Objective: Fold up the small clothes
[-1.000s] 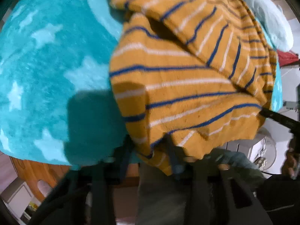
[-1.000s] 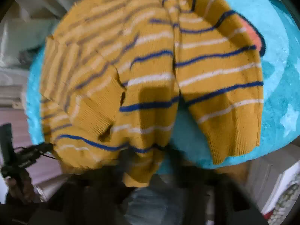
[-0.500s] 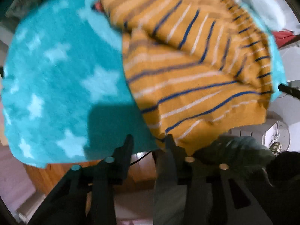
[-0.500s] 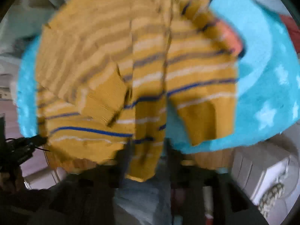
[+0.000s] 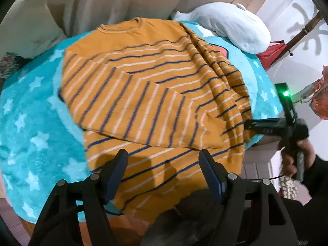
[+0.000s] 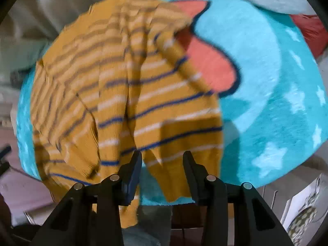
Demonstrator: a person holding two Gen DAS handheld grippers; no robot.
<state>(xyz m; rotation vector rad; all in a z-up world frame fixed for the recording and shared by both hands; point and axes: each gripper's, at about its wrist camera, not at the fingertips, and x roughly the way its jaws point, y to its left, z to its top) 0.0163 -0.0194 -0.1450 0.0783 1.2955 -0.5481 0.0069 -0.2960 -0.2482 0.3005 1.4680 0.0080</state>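
Lying on the star-patterned blanket (image 5: 30,123) ahead of both hand-held grippers, the striped sweater (image 5: 155,94) is judged half folded, one sleeve (image 5: 143,112) laid across, the other left, while left hand-held gripper (image 5: 163,165) and right hand-held gripper (image 6: 162,164) are held wide, empty.

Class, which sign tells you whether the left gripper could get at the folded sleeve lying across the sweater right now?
Probably yes. The left gripper has its jaws open and empty, and the folded sleeve lies just ahead on the sweater with nothing between. The right gripper is off at the far edge.
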